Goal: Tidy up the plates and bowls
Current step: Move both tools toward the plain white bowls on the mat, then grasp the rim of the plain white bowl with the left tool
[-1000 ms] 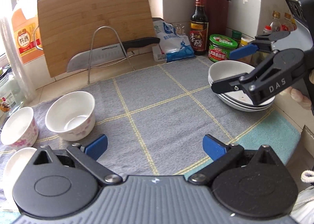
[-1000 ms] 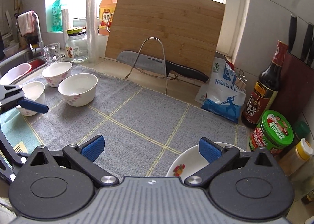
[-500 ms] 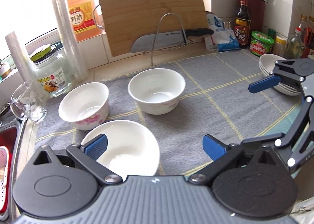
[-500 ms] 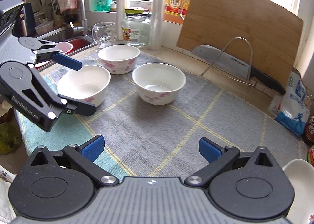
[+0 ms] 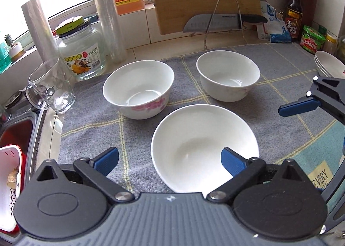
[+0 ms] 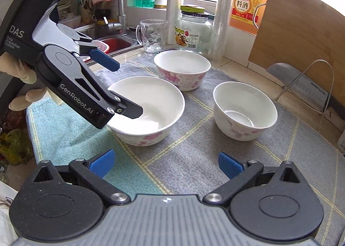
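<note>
Because the nearest bowl (image 5: 204,149) is sitting on the grey mat (image 5: 280,95), the left gripper (image 5: 170,159) is straddling its rim, jaws closing but not touching, while the right gripper (image 6: 166,165) is waiting wide open and empty

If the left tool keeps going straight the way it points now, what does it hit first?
Most likely the nearest white bowl: the left tool, closing but gripping nothing, has one finger over the bowl and one outside its rim. Depth is hard to judge.

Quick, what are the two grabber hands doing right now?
Left gripper: closing around the nearest bowl's rim, not gripping yet.
Right gripper: open, holding nothing.
</note>
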